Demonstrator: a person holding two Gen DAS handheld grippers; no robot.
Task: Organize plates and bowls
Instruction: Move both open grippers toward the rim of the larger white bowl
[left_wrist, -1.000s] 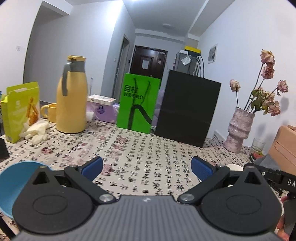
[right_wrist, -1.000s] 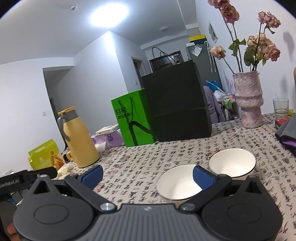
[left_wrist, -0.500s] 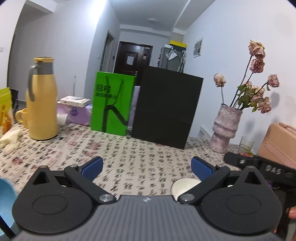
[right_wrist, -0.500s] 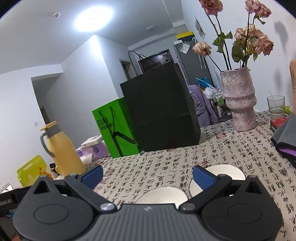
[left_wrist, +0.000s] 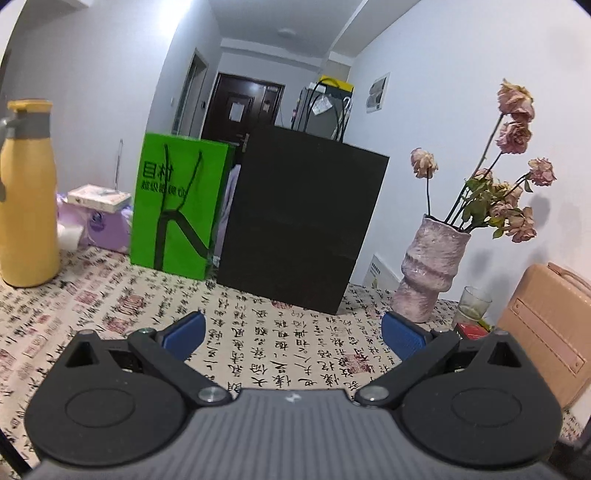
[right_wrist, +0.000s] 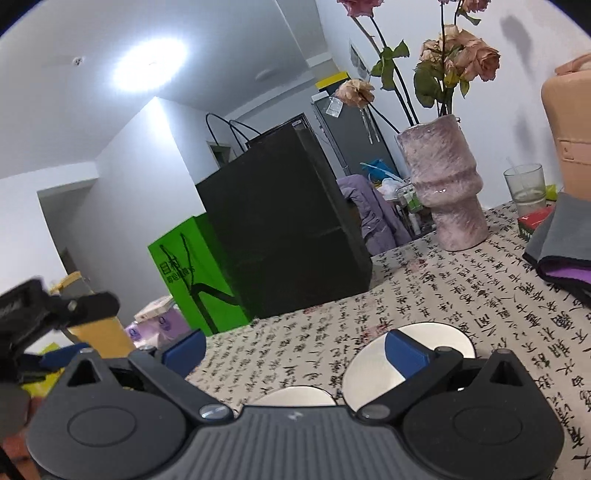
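Both grippers spread wide and empty over the calligraphy-print surface (left_wrist: 280, 343).

The left gripper (left_wrist: 293, 332) holds nothing between its blue pads, only patterned cloth ahead of it. The right gripper (right_wrist: 295, 345) is likewise spread; a white bowl (right_wrist: 417, 350) sits just past its right finger, partly hidden by it, and a second white bowl (right_wrist: 295, 397) peeks over the gripper body, close beside the first. Farther ahead stand a black paper bag (left_wrist: 299, 221) and, to its left, a green paper bag (left_wrist: 177, 203). To the right are a pink vase (left_wrist: 430, 266) of dried roses and a drinking glass (left_wrist: 472, 304); far left, a yellow thermos jug (left_wrist: 26, 199).
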